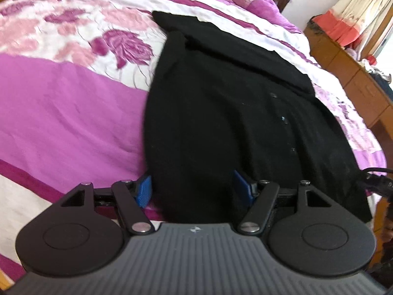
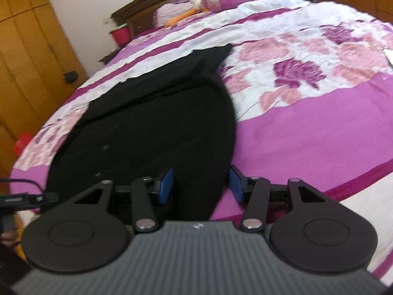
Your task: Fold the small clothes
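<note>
The black cardigan (image 1: pixel 221 113) lies flat near the bed's (image 1: pixel 61 113) bottom edge, its sleeves already folded in. My left gripper (image 1: pixel 194 188) and right gripper (image 2: pixel 200 184) both hang open over its near hem, holding nothing. Next I think I must pinch the hem's two corners and fold it up.

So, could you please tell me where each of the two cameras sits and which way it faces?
Left wrist: sits on the left tool, facing down over its open blue pads at the black garment on the bed.
Right wrist: sits on the right tool, facing the same garment toward the headboard; pads apart.
Shared: garment, floral bedspread, orange toy; each view shows the other tool's cable.
</note>
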The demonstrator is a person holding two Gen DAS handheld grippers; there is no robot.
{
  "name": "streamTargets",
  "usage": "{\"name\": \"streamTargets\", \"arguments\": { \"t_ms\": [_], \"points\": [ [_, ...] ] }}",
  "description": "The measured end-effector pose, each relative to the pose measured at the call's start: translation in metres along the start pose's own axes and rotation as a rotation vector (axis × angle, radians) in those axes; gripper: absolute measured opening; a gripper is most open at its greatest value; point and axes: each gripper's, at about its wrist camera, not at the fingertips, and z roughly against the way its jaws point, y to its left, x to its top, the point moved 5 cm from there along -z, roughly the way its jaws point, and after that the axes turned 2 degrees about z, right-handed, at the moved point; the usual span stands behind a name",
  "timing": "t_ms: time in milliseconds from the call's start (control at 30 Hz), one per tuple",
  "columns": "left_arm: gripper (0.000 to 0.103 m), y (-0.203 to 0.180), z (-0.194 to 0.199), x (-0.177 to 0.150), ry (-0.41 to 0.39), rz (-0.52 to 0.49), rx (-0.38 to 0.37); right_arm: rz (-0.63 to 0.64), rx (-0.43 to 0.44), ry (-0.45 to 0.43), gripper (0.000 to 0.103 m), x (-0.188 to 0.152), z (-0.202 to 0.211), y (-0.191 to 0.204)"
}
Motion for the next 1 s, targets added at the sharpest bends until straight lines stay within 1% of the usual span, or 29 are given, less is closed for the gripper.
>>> {"name": "streamTargets", "arguments": {
  "t_ms": [200, 300, 367, 433, 533, 633, 733, 867, 1000],
  "points": [
    [0.072, 0.003, -0.011, -0.001, 0.021, 0.012, -0.038, -0.044, 0.083, 0.027, 0.052, -0.004, -0.012, 0.002],
    [0.072, 0.002, -0.012, 0.001, 0.028, 0.013, -0.056, -0.037, 0.094, 0.035, 0.052, -0.005, -0.017, 0.005],
    [0.070, 0.000, -0.010, 0.000, 0.027, 0.007, -0.052, -0.024, 0.100, 0.040, 0.052, -0.006, -0.017, 0.007],
    [0.061, -0.003, -0.008, -0.001, 0.027, -0.005, -0.048, -0.020, 0.125, 0.053, 0.052, -0.009, -0.014, 0.008],
    [0.058, -0.006, -0.009, -0.004, 0.040, -0.020, -0.066, -0.002, 0.162, 0.077, 0.052, -0.014, -0.011, 0.012],
    [0.058, -0.003, -0.019, -0.006, 0.054, -0.015, -0.059, 0.015, 0.159, 0.077, 0.052, -0.016, -0.014, 0.013],
    [0.058, -0.001, -0.025, -0.005, 0.064, -0.007, -0.073, 0.002, 0.160, 0.078, 0.050, -0.017, -0.017, 0.012],
    [0.060, 0.003, -0.025, -0.007, 0.081, 0.021, -0.097, 0.050, 0.147, 0.068, 0.050, -0.023, -0.015, 0.015],
    [0.060, 0.004, -0.026, -0.009, 0.104, 0.034, -0.125, 0.052, 0.154, 0.064, 0.051, -0.026, -0.010, 0.018]
  ]
}}
